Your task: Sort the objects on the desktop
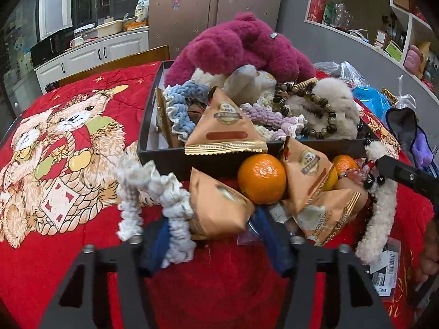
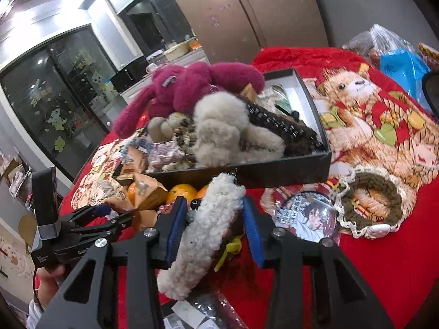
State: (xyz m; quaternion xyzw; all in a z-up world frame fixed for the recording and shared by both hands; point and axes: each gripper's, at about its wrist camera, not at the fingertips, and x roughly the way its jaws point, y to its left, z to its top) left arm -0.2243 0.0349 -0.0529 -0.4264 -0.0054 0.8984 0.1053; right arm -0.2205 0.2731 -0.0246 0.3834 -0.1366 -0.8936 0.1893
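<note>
Sorting looking partly done, judging from the pile. Already sitting heaped in the black box [image 1: 219, 156], just beyond both sets of tongs: a magenta plush toy [image 1: 241, 46], a grey fluffy toy [image 2: 219, 128], knitted scrunchies [image 1: 181, 104], a bead bracelet [image 1: 307, 104] and one snack packet [image 1: 225, 128]. Still lying loose on the red blanket [image 1: 55, 205], between the tongs and the box front: three more snack packets [image 1: 216, 208], two oranges [image 1: 260, 178], a pale scrunchie [image 1: 153, 205], and, off to the right of the right tongs, an olive crocheted ring [image 2: 370, 200] and a round picture badge [image 2: 304, 216].

Left tongs [image 1: 214, 235] standing wide, blue pads either side of one packet and the pale scrunchie, gripping nothing as far as can be seen.

Right tongs [image 2: 214, 219] closing narrowly on a long white fleecy strip [image 2: 203, 233]. Strip's long axis running nearly along the fingers, tilted slightly: far end pointing away toward the box front wall, near end drooping back below the tongs.
</note>
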